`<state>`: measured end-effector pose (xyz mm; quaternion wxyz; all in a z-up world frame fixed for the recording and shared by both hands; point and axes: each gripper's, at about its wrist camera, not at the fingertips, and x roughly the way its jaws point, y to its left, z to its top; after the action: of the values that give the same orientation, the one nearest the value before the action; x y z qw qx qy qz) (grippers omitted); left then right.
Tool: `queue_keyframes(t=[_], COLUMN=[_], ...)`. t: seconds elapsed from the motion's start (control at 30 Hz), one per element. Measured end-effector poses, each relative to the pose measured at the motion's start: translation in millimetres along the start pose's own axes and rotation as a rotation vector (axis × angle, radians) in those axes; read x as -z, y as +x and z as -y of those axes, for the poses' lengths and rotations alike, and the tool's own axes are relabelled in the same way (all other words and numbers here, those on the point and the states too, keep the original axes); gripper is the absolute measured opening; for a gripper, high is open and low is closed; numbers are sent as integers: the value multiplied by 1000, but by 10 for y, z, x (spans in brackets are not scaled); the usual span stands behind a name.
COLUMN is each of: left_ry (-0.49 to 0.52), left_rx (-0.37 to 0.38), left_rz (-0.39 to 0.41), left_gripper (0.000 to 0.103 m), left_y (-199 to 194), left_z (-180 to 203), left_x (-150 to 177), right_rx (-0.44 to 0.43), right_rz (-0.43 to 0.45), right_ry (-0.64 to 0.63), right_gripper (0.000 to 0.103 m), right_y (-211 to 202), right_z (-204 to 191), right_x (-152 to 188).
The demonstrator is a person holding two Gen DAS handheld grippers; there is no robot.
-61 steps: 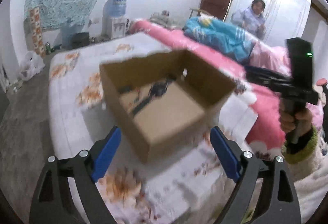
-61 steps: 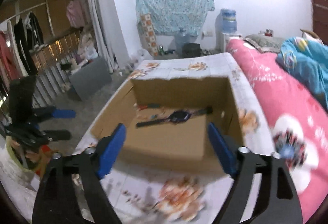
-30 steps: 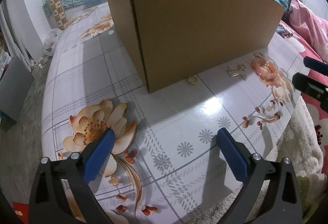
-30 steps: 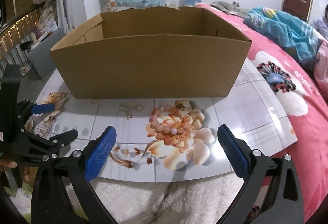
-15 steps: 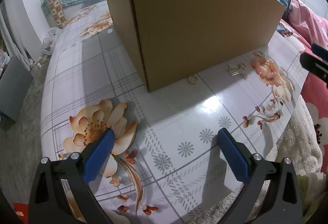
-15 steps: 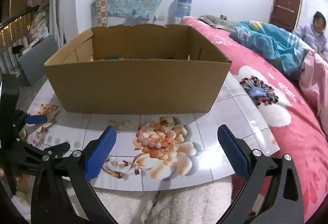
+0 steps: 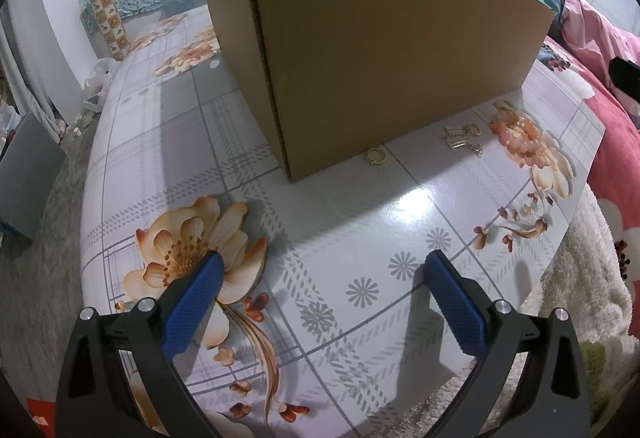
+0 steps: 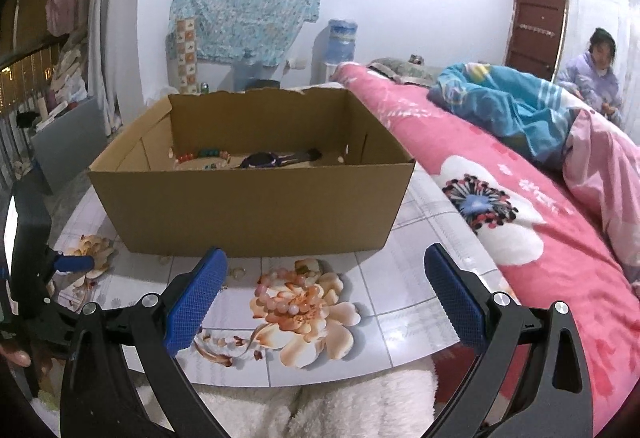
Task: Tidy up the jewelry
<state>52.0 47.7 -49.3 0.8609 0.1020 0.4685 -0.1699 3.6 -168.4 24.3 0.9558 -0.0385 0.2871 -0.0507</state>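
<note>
Left wrist view: nearest, left tongs [image 7: 320, 278] spread wide, empty, above the flowered counter [image 7: 352, 238]. Beyond them, a gold ring [image 7: 376, 157] flat on the counter, just beside the base of the cardboard box [image 7: 380, 57]. To its right, a small cluster of gold earrings [image 7: 460, 137], near the box wall but apart from it. Then pink beads [image 7: 516, 135] on a printed flower, toward the counter's right edge. Box wall filling the middle distance, inside hidden from here.

Right wrist view: right tongs [image 8: 322, 278] also wide apart, gripping nothing, over the counter's near edge. Between the blue pads, a pink bead bracelet [image 8: 280, 294] on a printed flower, in front of the box. Left tongs visible at far left, low over the counter. Inside the open box, a dark watch [image 8: 280, 157] and a string of coloured beads [image 8: 200, 154] on the bottom. Behind, a pink bed [image 8: 500, 197] on the right.
</note>
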Motion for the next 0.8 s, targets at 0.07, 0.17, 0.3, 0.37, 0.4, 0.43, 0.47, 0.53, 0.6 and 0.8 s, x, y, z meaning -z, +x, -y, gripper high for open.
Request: queue_keyframes(t=[0.07, 0.17, 0.3, 0.37, 0.4, 0.43, 0.47, 0.53, 0.6, 0.8], left_ry=[-1, -2, -10, -10, -10, -10, -9, -6, 3, 12], left_rx=[0, 0, 0, 0, 0, 0, 0, 3, 7, 13], left_rz=[-2, -3, -8, -10, -10, -10, -9, -8, -9, -4], left_gripper=[99, 99, 99, 99, 99, 99, 99, 99, 99, 99], left_y=[0, 2, 5, 5, 4, 4, 3, 3, 6, 15], left_z=[2, 0, -5, -6, -7, -9, -9, -8, -6, -14], left_x=[-1, -7, -13, -19, -18, -17, -17, -15, -22, -25], right_rx=[10, 17, -5, 5, 8, 9, 4, -13, -15, -52], right_rz=[10, 20, 32, 35, 34, 32, 34, 53, 51, 31], right_ry=[0, -6, -15, -28, -33, -40, -49, -61, -68, -38], right_gripper=[95, 95, 95, 95, 95, 95, 95, 95, 95, 95], right_y=[-16, -43, -61, -51, -50, -45, -46, -67, -66, -44], right_z=[5, 5, 14, 11, 4, -5, -14, -30, -42, -15], right_x=[0, -4, -8, -2, -2, 1, 4, 16, 15, 13])
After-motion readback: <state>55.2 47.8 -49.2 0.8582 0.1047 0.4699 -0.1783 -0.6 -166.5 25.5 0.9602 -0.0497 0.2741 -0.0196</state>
